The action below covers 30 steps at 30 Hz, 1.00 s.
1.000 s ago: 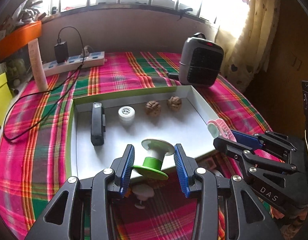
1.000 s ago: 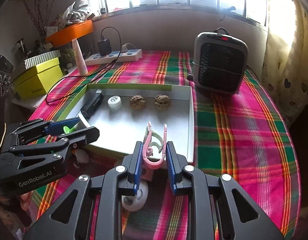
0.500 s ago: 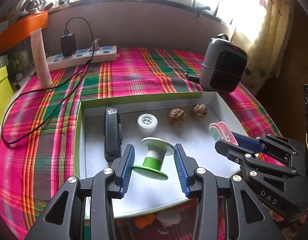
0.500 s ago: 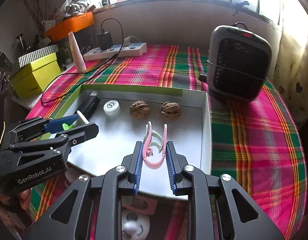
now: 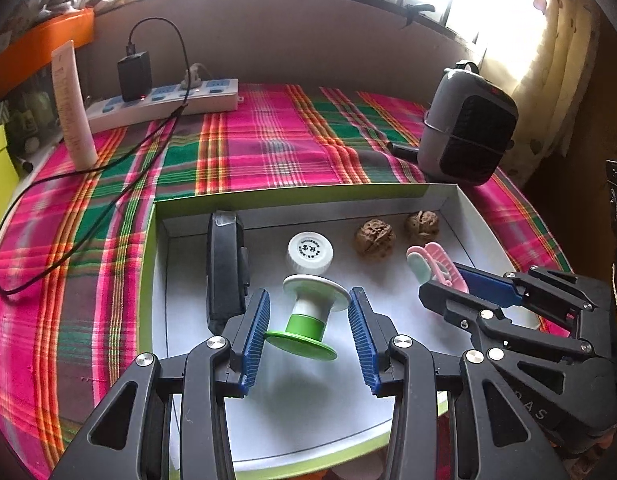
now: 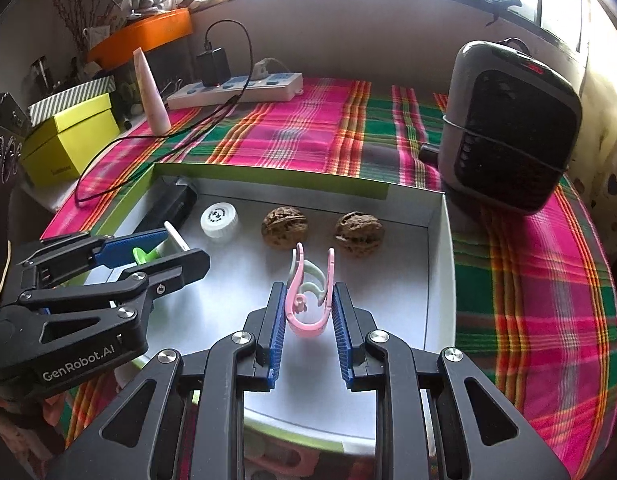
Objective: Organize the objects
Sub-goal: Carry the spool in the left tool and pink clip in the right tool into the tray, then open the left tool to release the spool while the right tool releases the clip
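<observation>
My left gripper is shut on a green and white spool and holds it over the white tray. My right gripper is shut on a pink hair clip and holds it over the tray, near its right side. In the tray lie a black device, a white cap and two walnuts along the far wall. The left gripper with the spool also shows in the right wrist view, the clip in the left wrist view.
A grey heater stands behind the tray's right corner. A power strip with a black charger and cable lies at the back left, beside a pink tube. A yellow box sits at far left. The cloth is plaid.
Both grippers have moved forward over the tray with their objects still held. The loose items on the cloth near the front edge have slipped out of sight beneath the grippers.
</observation>
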Each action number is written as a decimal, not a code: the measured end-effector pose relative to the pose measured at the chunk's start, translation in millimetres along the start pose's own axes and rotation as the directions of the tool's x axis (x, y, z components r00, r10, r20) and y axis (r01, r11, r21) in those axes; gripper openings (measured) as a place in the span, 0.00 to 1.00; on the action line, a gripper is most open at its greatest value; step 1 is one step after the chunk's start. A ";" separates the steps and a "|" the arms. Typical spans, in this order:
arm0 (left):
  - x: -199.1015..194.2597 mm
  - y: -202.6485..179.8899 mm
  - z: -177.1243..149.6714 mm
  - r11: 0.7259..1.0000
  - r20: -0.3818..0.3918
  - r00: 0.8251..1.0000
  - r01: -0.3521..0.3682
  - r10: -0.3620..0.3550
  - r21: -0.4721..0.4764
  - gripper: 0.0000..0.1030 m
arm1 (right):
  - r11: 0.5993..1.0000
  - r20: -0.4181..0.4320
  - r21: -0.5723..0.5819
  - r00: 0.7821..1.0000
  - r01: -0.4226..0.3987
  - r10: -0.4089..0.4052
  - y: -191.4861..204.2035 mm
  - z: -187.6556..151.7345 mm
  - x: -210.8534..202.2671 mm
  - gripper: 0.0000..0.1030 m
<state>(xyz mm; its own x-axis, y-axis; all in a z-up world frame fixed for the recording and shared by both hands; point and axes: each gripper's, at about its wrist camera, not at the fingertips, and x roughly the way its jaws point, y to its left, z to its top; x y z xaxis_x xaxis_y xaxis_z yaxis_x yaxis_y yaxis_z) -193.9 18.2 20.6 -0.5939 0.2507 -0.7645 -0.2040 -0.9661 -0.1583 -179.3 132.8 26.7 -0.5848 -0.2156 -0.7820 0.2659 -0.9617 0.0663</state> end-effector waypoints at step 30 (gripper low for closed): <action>10.9 0.5 4.0 1.000 -0.019 1.000 -0.011 0.011 0.006 0.38 | 0.999 -0.023 -0.017 0.999 0.033 -0.033 -1.5 4.0 13.2 0.23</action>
<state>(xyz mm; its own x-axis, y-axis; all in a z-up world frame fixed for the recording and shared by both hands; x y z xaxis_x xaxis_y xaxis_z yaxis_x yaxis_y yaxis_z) -203.5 20.7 14.7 -0.5811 0.2390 -0.7779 -0.2025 -0.9683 -0.1462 -190.4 130.8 18.8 -0.5759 -0.1797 -0.7976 0.2599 -0.9652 0.0298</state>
